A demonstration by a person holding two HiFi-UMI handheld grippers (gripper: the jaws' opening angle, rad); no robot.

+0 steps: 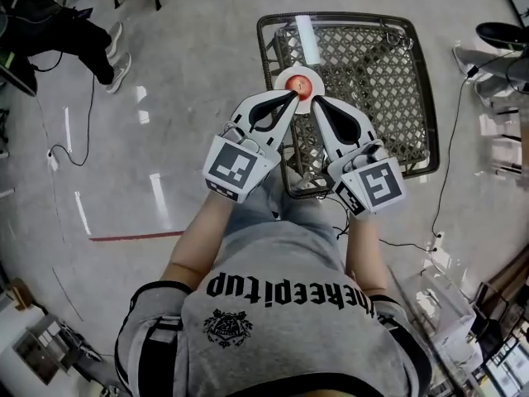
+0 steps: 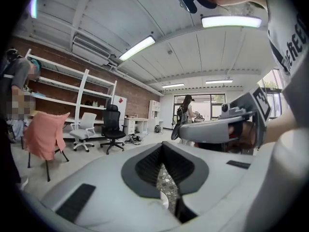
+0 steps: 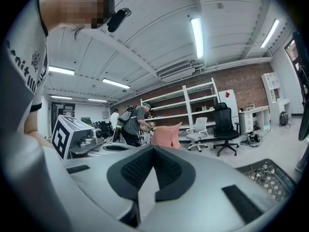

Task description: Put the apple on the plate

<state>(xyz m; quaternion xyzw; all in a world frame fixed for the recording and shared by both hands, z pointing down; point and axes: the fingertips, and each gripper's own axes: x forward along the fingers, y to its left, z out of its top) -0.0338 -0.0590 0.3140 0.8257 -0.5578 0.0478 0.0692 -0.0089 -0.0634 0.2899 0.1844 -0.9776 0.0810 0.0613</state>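
A red apple [image 1: 301,83] lies on a small white plate [image 1: 283,78] at the near left part of a black mesh table [image 1: 372,73]. In the head view my left gripper [image 1: 293,95] is shut and empty, its tip over the plate's near edge. My right gripper [image 1: 315,100] is beside it, also shut with nothing held, its tip just right of the apple. The two gripper views look out level across the room and do not show the apple. In the left gripper view the jaws [image 2: 162,144] meet, with mesh showing through the gap below. The right gripper's jaws [image 3: 153,148] meet too.
A white cylinder [image 1: 306,38] lies at the table's far side. Cables [image 1: 450,151] trail over the floor around the table. A person [image 1: 91,35] stands at the far left. Office chairs [image 2: 112,127], a pink draped chair [image 2: 43,137] and shelves [image 3: 193,105] fill the room.
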